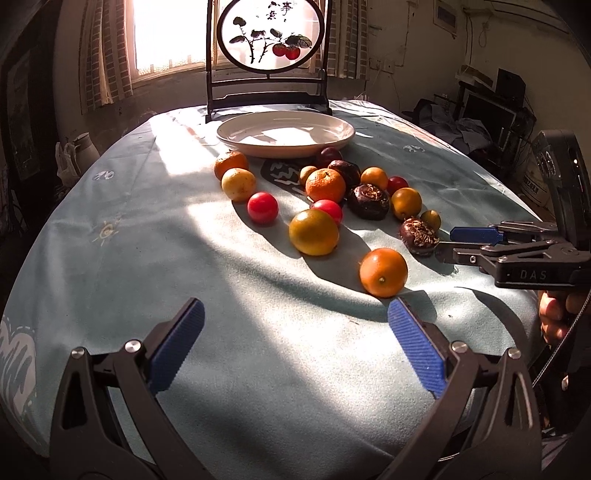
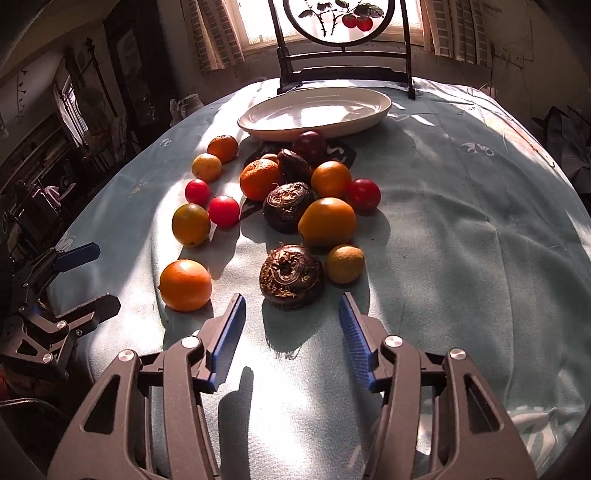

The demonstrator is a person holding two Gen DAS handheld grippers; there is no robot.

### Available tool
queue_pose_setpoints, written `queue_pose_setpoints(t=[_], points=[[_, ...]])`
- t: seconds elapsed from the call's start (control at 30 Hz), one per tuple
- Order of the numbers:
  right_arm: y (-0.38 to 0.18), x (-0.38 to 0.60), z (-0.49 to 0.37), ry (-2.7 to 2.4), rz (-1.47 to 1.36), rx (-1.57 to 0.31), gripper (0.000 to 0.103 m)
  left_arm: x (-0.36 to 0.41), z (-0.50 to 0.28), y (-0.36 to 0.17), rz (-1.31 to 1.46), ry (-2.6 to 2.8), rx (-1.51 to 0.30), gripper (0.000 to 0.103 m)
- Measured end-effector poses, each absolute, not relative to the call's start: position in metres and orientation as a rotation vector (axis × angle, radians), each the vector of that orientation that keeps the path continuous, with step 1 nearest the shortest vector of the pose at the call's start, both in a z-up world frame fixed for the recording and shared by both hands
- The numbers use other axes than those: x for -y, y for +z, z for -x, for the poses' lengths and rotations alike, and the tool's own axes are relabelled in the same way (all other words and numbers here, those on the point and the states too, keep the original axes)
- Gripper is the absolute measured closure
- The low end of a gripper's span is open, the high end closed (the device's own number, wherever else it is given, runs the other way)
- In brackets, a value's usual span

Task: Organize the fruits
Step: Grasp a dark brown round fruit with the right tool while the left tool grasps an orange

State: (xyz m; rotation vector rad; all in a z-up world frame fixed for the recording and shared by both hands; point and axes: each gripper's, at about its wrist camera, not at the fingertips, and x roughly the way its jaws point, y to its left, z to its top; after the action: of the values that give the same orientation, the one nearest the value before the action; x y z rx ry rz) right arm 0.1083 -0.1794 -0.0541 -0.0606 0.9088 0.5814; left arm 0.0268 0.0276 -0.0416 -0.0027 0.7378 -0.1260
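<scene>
Several fruits lie loose on the pale blue tablecloth (image 1: 155, 236): oranges, red tomatoes and dark brown water chestnuts. An empty white plate (image 1: 285, 133) stands behind them; it also shows in the right wrist view (image 2: 314, 110). My left gripper (image 1: 295, 317) is open and empty, just short of the nearest orange (image 1: 383, 272). My right gripper (image 2: 292, 304) is open and empty, its jaws just before a dark chestnut (image 2: 291, 276). The right gripper also shows in the left wrist view (image 1: 452, 243), beside that chestnut (image 1: 419, 235).
A dark wooden stand with a round painted screen (image 1: 269, 35) rises behind the plate, in front of a bright window. The table edge curves away on both sides. Clutter and furniture (image 1: 491, 107) fill the room at right.
</scene>
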Motion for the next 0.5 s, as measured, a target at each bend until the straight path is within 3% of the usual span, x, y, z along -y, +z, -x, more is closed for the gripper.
queue_pose_setpoints(t=[0.2,0.37,0.5], points=[[-0.062,0.164,-0.125,0.571,0.102,-0.944,0.049,-0.023,-0.029,-0.043,-0.017,-0.161,-0.714,0.002],[-0.065,0.150,-0.125,0.546,0.216,-0.907,0.059,-0.022,-0.032,-0.046,-0.037,-0.163,-0.719,0.002],[-0.062,0.164,-0.125,0.572,0.129,-0.894,0.059,-0.018,-0.036,-0.047,-0.017,-0.215,-0.733,0.003]])
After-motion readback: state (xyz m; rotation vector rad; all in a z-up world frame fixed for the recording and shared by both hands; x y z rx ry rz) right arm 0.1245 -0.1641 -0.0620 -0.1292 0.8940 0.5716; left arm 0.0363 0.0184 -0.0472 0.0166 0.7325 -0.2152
